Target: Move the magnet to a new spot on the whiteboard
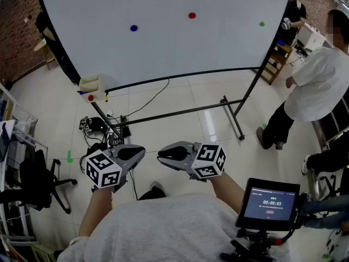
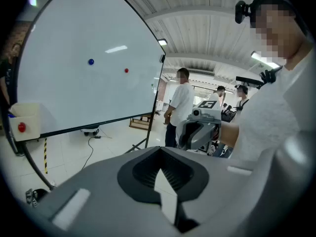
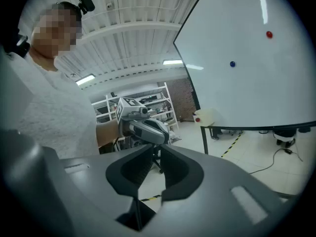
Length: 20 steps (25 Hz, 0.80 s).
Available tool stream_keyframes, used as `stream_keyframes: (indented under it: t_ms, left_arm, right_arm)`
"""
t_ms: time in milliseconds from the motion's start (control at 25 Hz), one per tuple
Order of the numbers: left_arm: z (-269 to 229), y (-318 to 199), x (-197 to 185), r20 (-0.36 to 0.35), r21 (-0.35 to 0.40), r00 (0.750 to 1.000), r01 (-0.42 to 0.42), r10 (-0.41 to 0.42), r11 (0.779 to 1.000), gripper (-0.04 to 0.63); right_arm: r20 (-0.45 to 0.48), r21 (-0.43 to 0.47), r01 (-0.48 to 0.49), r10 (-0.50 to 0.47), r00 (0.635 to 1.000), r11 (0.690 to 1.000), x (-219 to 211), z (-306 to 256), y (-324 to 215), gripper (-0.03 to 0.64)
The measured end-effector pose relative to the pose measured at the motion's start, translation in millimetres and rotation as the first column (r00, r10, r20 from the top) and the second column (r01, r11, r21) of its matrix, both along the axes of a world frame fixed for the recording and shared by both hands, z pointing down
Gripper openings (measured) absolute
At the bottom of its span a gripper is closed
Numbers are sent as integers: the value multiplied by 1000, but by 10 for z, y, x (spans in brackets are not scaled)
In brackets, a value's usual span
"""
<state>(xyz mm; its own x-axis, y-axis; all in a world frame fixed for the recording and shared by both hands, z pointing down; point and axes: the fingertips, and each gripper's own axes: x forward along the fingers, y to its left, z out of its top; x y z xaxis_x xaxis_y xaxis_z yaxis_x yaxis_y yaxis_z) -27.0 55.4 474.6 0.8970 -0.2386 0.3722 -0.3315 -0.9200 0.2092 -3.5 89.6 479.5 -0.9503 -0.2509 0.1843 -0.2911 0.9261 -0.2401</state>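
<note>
The whiteboard (image 1: 163, 53) stands ahead of me, well out of reach of both grippers. On it sit a blue magnet (image 1: 134, 28), a red magnet (image 1: 192, 15) and a green magnet (image 1: 262, 23). The blue magnet (image 2: 91, 61) and the red magnet (image 2: 126, 70) also show in the left gripper view. My left gripper (image 1: 143, 152) is held low in front of my chest, shut and empty. My right gripper (image 1: 159, 155) faces it tip to tip, its jaws a narrow gap apart with nothing between them.
A cream box (image 1: 91, 85) hangs at the board's lower left corner, with a red dot (image 1: 90, 97) just below it. The stand's legs (image 1: 234, 116) and cables (image 1: 98, 127) lie on the floor. A person (image 1: 319, 86) stands at the right. A monitor (image 1: 270, 203) and a chair (image 1: 32, 182) flank me.
</note>
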Motion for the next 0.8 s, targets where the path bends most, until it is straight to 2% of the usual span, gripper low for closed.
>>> stream_keyframes:
  t_ms: [160,400,640,800]
  left_arm:
    - [-179,-137,-52,-38,9,999,-39,39,999,-18]
    - [50,-1360,-240,-62,14,997,-44,45,999,-18]
    - [-153,-1830,-397,-58,36,996,-70,72,997,-18]
    - [-102,-2469,-283,-53,30,993,-108,110,994,-18]
  right_arm:
    - [0,-12,-69,69,998,998,23,-39,-156,58]
    - [-29,-23,-94,93,995,995,-118,356,-1408,66]
    - [-133,82,-184,194,972,979,-143,237,-1961,107]
    - [-191,223,-254,298,935,941,65,60,-2783,133]
